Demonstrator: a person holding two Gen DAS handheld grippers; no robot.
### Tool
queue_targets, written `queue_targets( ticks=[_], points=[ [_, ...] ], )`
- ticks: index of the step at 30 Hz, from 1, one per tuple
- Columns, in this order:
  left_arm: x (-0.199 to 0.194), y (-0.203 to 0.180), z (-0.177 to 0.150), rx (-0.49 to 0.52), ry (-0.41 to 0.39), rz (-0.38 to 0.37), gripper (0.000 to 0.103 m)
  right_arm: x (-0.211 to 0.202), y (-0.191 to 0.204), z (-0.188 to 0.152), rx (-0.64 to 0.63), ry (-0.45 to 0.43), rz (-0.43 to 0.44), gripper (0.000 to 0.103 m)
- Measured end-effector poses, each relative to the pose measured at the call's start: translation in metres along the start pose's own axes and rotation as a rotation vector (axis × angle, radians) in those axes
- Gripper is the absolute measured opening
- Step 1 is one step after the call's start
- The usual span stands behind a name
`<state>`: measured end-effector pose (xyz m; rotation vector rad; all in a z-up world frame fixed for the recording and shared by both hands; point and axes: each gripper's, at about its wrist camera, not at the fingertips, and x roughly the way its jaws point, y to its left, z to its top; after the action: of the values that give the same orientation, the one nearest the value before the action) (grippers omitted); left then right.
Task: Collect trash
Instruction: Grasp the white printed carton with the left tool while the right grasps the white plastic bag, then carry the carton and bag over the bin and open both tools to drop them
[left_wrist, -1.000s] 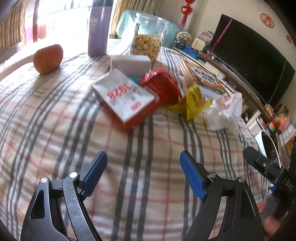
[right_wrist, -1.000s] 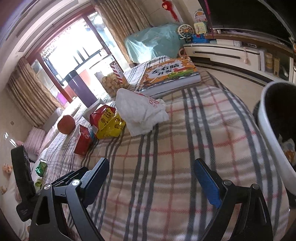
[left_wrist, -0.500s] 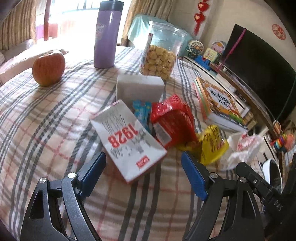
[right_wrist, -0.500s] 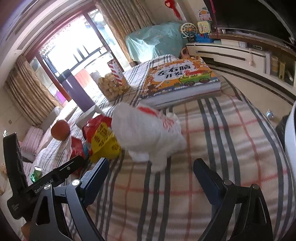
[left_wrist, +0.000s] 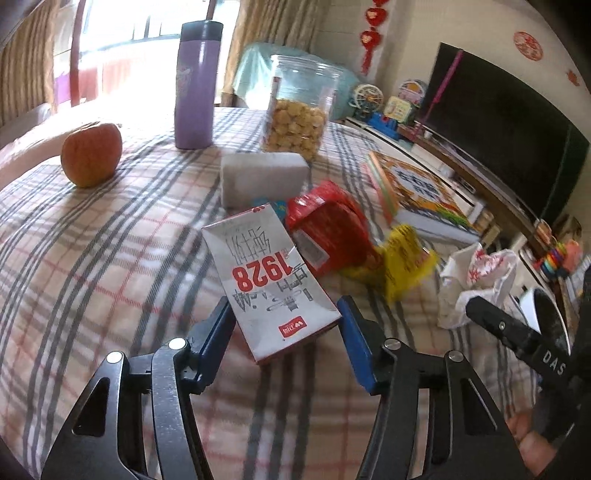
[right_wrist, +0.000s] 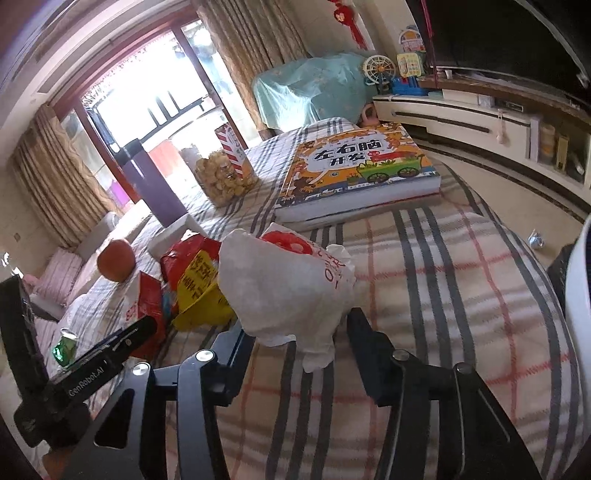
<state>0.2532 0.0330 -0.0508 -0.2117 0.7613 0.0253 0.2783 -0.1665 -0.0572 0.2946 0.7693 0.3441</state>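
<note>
Bright daylight pours through the window (right_wrist: 155, 107).
Tan curtains (right_wrist: 55, 181) hang beside it, a dark TV (left_wrist: 506, 122) faces the plaid-covered table (left_wrist: 92, 240), red ornaments (left_wrist: 371, 33) dot the pale wall.

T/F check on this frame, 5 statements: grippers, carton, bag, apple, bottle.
1. The left gripper is open with the near end of the 1928 carton between its fingers. True.
2. The right gripper is shut on the yellow wrapper. False: it is open, its fingers either side of the white plastic bag.
3. The apple lies inside the cookie jar. False: it sits on the checked cloth, apart from the jar.
4. The purple bottle stands upright. True.
5. The book lies on top of the bag. False: it lies flat on the cloth behind the bag.
</note>
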Motion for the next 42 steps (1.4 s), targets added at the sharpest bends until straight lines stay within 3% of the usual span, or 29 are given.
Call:
queue_targets(
  ticks=[20, 42],
  points=[
    [-0.058, -0.085, -0.060, 0.211, 0.028, -0.204, 0.056, -0.096, -0.032, -0.034, 0.070, -0.086, 0.022, 0.051],
    [-0.068, -0.174, -0.076, 0.372, 0.041, -0.338, 0.056, -0.161, -0.097, -0.052, 0.204, -0.173, -0.055, 0.051]
  ],
)
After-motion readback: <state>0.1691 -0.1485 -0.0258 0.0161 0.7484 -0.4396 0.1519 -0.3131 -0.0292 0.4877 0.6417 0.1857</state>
